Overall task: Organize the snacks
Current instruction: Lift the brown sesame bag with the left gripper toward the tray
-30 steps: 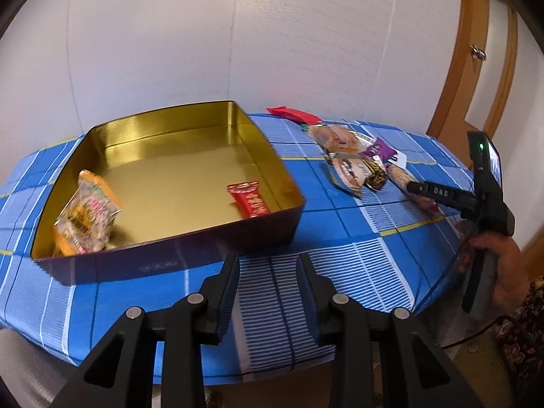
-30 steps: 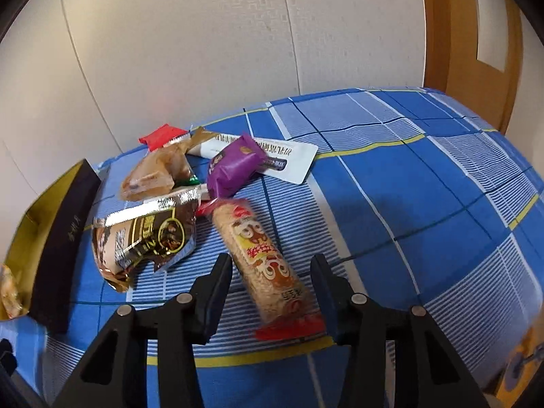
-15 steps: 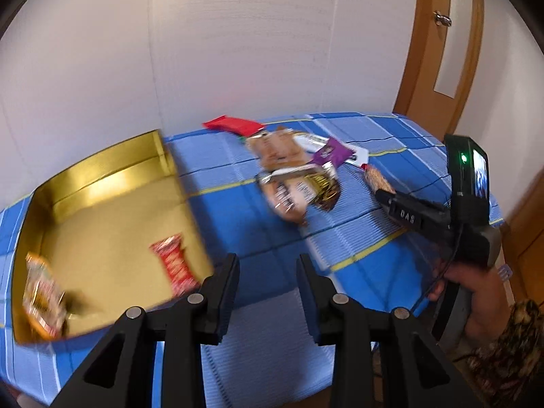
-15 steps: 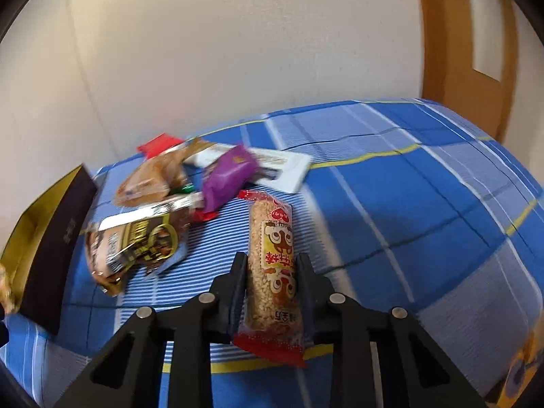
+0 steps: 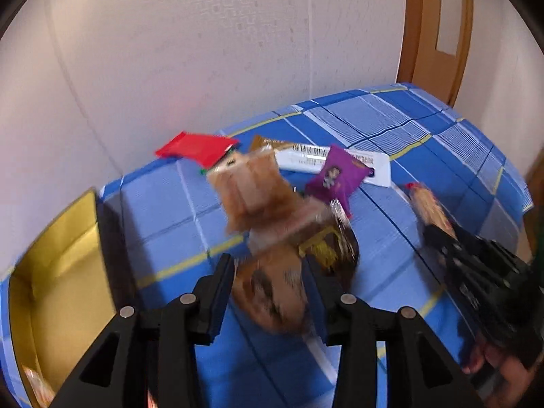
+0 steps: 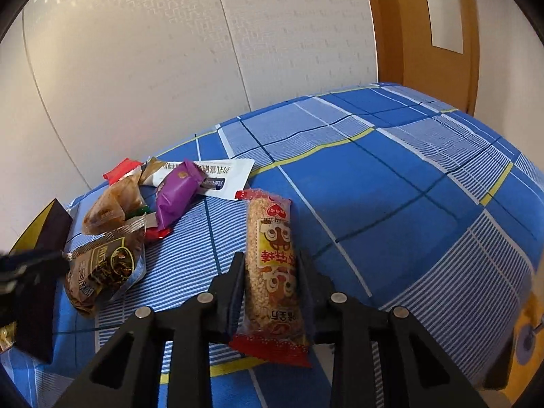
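Observation:
My right gripper is shut on a long orange rice-cracker bar that lies on the blue checked tablecloth. In the left wrist view the same bar sticks out of that gripper. My left gripper hovers over the snack pile with its jaws opening. A blurred dark brown-and-gold packet shows between its fingers, and the pads do not press on it. The pile also holds a tan see-through packet, a purple packet, a white packet and a red packet.
A gold tin with dark outer walls stands at the left, with a snack partly in view inside. A wall runs close behind the table. A wooden door is at the right, where the cloth drops over the table's edge.
My left gripper swung right from in front of the tin to over the snack pile, and its jaws widened. My right gripper closed on the bar, which turned in line with the fingers.

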Action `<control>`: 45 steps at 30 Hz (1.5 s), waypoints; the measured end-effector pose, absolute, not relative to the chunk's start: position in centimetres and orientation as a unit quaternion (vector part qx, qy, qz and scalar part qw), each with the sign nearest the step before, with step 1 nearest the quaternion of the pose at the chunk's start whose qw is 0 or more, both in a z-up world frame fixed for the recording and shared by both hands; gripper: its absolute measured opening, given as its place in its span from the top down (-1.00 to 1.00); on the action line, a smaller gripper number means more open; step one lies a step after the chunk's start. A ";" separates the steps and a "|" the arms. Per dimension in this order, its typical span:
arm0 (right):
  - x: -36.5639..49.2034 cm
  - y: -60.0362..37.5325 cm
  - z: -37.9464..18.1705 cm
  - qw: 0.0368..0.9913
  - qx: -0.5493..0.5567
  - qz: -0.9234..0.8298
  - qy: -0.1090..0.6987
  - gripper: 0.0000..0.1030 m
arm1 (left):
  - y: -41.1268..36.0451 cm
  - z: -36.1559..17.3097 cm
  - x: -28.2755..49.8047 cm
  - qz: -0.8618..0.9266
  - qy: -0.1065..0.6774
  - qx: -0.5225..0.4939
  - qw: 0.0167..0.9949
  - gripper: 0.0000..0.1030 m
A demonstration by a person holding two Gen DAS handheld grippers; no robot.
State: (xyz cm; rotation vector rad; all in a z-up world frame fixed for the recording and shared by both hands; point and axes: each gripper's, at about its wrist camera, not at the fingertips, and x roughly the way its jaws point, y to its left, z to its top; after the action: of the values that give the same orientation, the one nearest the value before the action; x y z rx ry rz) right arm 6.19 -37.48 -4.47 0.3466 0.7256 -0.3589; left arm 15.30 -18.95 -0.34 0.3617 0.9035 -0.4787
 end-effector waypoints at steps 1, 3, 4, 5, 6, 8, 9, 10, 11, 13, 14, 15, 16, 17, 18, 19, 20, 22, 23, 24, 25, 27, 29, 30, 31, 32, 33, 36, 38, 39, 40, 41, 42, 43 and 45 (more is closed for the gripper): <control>6.2 -37.5 -4.5 0.905 0.168 -0.174 0.351 0.41 | -19.1 -0.7 15.9 -0.226 0.435 0.172 0.854 0.19; 6.2 -37.6 -4.5 0.905 0.171 -0.172 0.350 0.41 | -18.8 -1.4 17.3 -0.218 0.457 0.142 0.851 0.19; 6.2 -37.6 -4.5 0.905 0.172 -0.172 0.350 0.41 | -18.5 -1.7 17.7 -0.224 0.469 0.117 0.846 0.19; 6.2 -37.6 -4.5 0.905 0.174 -0.171 0.350 0.41 | -18.0 -2.0 18.0 -0.235 0.489 0.080 0.836 0.19; 6.2 -37.6 -4.6 0.904 0.175 -0.171 0.349 0.41 | -17.6 -2.2 18.0 -0.245 0.503 0.055 0.827 0.19; 6.1 -37.6 -4.5 0.904 0.178 -0.171 0.349 0.41 | -17.3 -2.6 17.3 -0.258 0.519 0.037 0.814 0.19; 6.1 -37.7 -4.5 0.904 0.180 -0.171 0.348 0.41 | -17.3 -2.7 16.8 -0.262 0.520 0.040 0.812 0.19; 6.1 -37.7 -4.5 0.904 0.181 -0.173 0.348 0.41 | -17.5 -2.7 16.0 -0.269 0.519 0.049 0.810 0.19; 6.1 -37.7 -4.5 0.903 0.184 -0.172 0.347 0.41 | -17.6 -2.8 15.1 -0.275 0.518 0.061 0.808 0.18; 6.0 -37.8 -4.5 0.903 0.188 -0.171 0.346 0.41 | -17.8 -2.9 13.6 -0.283 0.519 0.078 0.803 0.18; 6.0 -37.8 -4.5 0.903 0.189 -0.171 0.346 0.41 | -17.9 -2.9 13.1 -0.286 0.519 0.085 0.801 0.18; 6.1 -37.8 -4.6 0.903 0.189 -0.171 0.346 0.41 | -17.9 -2.9 12.6 -0.286 0.517 0.093 0.801 0.18; 6.1 -37.8 -4.6 0.903 0.189 -0.171 0.346 0.41 | -18.0 -2.7 12.4 -0.284 0.509 0.104 0.806 0.18; 6.1 -37.8 -4.6 0.903 0.189 -0.171 0.346 0.41 | -17.9 -2.4 12.0 -0.283 0.499 0.111 0.812 0.18; 6.1 -37.8 -4.6 0.903 0.189 -0.171 0.346 0.41 | -17.8 -2.0 11.6 -0.283 0.486 0.120 0.818 0.18; 6.0 -37.8 -4.6 0.903 0.190 -0.171 0.345 0.41 | -17.7 -1.8 11.6 -0.282 0.482 0.124 0.820 0.16; 6.0 -37.8 -4.6 0.903 0.191 -0.171 0.345 0.41 | -17.5 -1.5 11.5 -0.279 0.482 0.126 0.821 0.15; 6.0 -37.9 -4.6 0.903 0.192 -0.171 0.345 0.41 | -16.5 -1.0 11.4 -0.278 0.498 0.099 0.815 0.14; 6.0 -37.9 -4.6 0.903 0.191 -0.171 0.345 0.41 | -16.0 -0.9 11.1 -0.284 0.509 0.076 0.809 0.14; 6.0 -37.8 -4.6 0.903 0.191 -0.172 0.345 0.41 | -15.7 -0.8 10.9 -0.287 0.516 0.062 0.804 0.14; 6.0 -37.8 -4.6 0.903 0.191 -0.172 0.345 0.41 | -15.3 -0.9 10.5 -0.283 0.529 0.049 0.799 0.14; 6.0 -37.8 -4.6 0.903 0.191 -0.172 0.345 0.41 | -15.2 -0.9 9.6 -0.276 0.544 0.037 0.792 0.14; 6.0 -37.8 -4.6 0.903 0.191 -0.172 0.345 0.41 | -15.2 -1.0 8.8 -0.276 0.554 0.033 0.785 0.14; 6.0 -37.8 -4.6 0.903 0.191 -0.172 0.345 0.41 | -15.1 -1.1 8.6 -0.278 0.560 0.027 0.780 0.14; 6.0 -37.8 -4.6 0.903 0.190 -0.172 0.345 0.41 | -15.2 -1.3 8.4 -0.281 0.569 0.022 0.773 0.14; 6.0 -37.8 -4.6 0.903 0.190 -0.172 0.345 0.41 | -15.3 -1.5 8.4 -0.283 0.574 0.019 0.768 0.14; 6.0 -37.8 -4.6 0.903 0.190 -0.172 0.345 0.41 | -15.3 -1.6 8.4 -0.281 0.581 0.016 0.764 0.14; 6.0 -37.8 -4.6 0.903 0.190 -0.172 0.345 0.41 | -14.8 -1.6 8.5 -0.274 0.595 -0.004 0.756 0.15; 6.1 -37.8 -4.6 0.903 0.191 -0.172 0.345 0.41 | -14.9 -1.6 8.3 -0.284 0.607 -0.009 0.742 0.15; 6.0 -37.8 -4.6 0.903 0.191 -0.172 0.345 0.41 | -15.2 -1.7 8.1 -0.293 0.607 0.000 0.738 0.14; 6.0 -37.9 -4.6 0.903 0.191 -0.172 0.345 0.41 | -15.5 -1.5 7.6 -0.302 0.604 0.014 0.737 0.14; 6.0 -37.9 -4.6 0.903 0.192 -0.171 0.345 0.41 | -15.7 -1.4 7.4 -0.310 0.599 0.022 0.738 0.14; 6.0 -37.9 -4.6 0.903 0.194 -0.171 0.344 0.41 | -15.8 -1.0 7.1 -0.319 0.584 0.034 0.745 0.14; 6.0 -37.9 -4.6 0.903 0.195 -0.171 0.344 0.41 | -15.8 -0.6 7.0 -0.319 0.571 0.044 0.755 0.14; 6.0 -37.9 -4.6 0.903 0.193 -0.172 0.344 0.41 | -15.9 0.0 7.2 -0.306 0.538 0.070 0.782 0.14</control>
State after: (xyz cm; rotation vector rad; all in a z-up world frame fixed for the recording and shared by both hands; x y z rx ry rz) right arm 6.04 -37.86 -4.59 0.3999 0.7112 -0.3559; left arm 7.17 -15.91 -0.05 0.1511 1.1617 -0.6606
